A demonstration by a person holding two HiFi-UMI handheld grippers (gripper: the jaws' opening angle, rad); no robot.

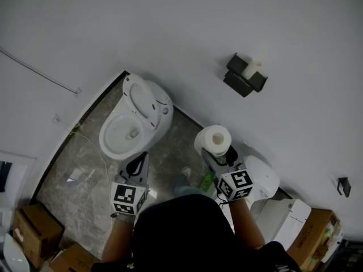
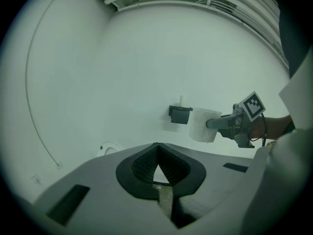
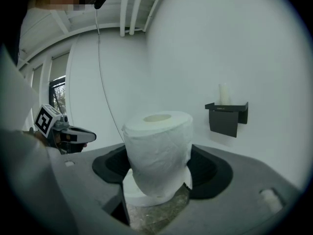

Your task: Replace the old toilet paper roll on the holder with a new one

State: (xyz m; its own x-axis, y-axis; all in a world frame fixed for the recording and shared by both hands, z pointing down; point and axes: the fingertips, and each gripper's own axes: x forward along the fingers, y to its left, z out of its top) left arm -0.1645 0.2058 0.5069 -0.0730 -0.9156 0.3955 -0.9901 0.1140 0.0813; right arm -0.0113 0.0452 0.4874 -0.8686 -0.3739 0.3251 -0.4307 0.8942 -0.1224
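Right claw (image 3: 159, 175) wide, gripping a new toilet roll (image 3: 157, 143) — left claw (image 2: 157, 166) clenched shut, empty.

Soft, even light falls on the white wall (image 3: 205, 43); a window (image 3: 57, 89) left of the fingers of the right gripper (image 3: 159, 173) shows daylight. Beyond the fingers the holder (image 3: 227, 115) casts a faint shadow. Both gripper views bulge, with dark rounded corners; the left one looks greenish.

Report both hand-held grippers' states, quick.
Left hand-held gripper: closed, holding nothing.
Right hand-held gripper: closed on the full white toilet paper roll.
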